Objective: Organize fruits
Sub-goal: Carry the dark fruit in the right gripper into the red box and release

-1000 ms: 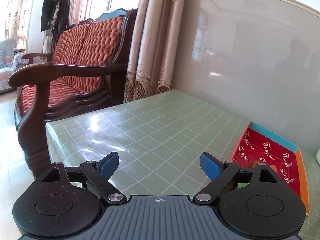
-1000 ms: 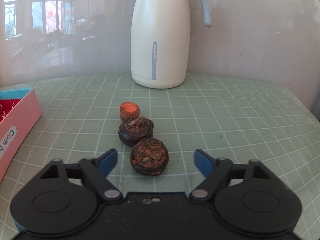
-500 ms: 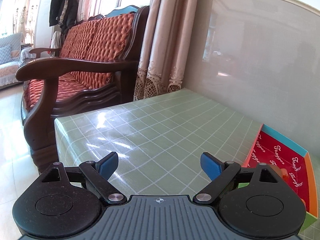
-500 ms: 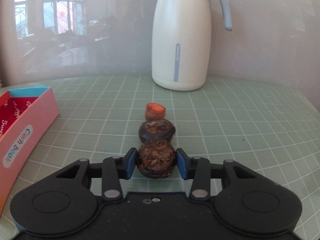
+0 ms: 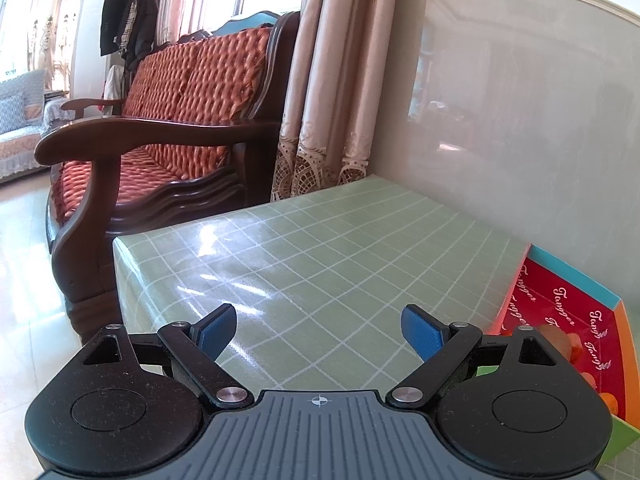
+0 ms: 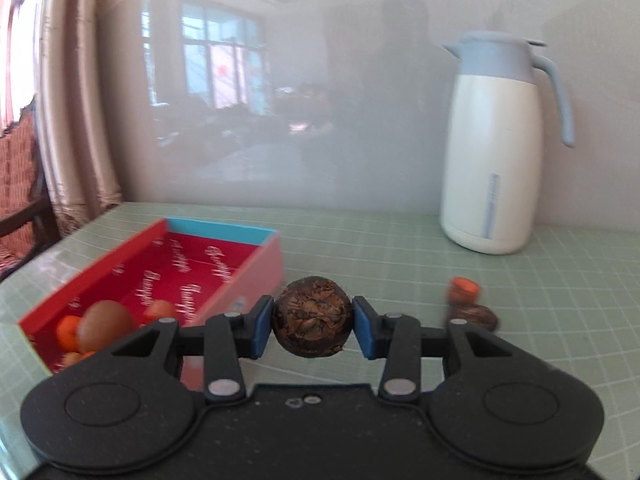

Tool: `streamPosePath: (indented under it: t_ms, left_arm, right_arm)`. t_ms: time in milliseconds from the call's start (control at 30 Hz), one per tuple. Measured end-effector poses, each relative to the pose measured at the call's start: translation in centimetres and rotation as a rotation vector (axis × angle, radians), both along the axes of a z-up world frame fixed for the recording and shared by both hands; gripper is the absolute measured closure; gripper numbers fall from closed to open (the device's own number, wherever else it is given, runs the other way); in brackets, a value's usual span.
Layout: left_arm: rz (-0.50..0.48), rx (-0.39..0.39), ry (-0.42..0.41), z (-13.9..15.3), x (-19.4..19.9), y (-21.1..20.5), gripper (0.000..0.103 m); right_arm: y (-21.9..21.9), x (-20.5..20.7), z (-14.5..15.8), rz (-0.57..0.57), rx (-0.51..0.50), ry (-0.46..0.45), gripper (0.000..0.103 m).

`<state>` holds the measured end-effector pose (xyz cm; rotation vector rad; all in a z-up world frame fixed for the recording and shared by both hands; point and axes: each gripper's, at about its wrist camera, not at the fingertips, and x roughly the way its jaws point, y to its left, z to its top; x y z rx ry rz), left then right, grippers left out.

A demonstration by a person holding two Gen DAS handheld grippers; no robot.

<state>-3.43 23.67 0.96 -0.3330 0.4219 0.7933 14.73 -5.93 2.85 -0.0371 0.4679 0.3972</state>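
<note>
One dark, flaky-topped fruit (image 6: 312, 316), perhaps dried, sits clamped in the right gripper (image 6: 313, 326); left gripper (image 5: 320, 330) jaws wide.

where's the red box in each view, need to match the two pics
Left wrist: the red box sits at the right edge, partly behind the open left gripper.
Right wrist: the same box lies lower left, beside the right gripper, which is shut on a dark brown fruit.
Shared landmark: the brown kiwi inside the box, also at.
</note>
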Motion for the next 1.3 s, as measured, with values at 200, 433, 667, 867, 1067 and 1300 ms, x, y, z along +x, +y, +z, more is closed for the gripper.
streamPosePath:
  t_ms: [200,433,667,867,1067,1300]
  left_arm:
    - [0.001,0.0,0.002,0.0,-0.1,0.1,0.014]
    - [0.0,-0.001,0.0,0.1,-0.3,0.1,0.014]
    - [0.016,0.0,-0.001,0.0,-0.5,0.4,0.014]
    - [0.021,0.002,0.002,0.0,-0.5,0.3,0.014]
    - [0.015,0.002,0.005,0.0,-0.2,0.0,0.014]
    - [0.009,0.003,0.006,0.0,0.0,-0.1,0.014]
  right_arm:
    - [3.5,-1.1,0.4,0.128,0.007,-0.027,0.062]
    - [6.0,-2.4,0.1,0.223,-0.043,-0.05,0.062]
    - [7.2,-2.8,-0.3,0.26,-0.073,-0.049,0.061]
    - [7.6,-3.2,-0.8,0.264,-0.106,-0.056,0.058]
    - [7.3,-3.6,-0.5,0.241,-0.1,-0.076,0.029]
    - [6.5,-3.3,-0.1,0.197,-0.079,-0.086,0.019]
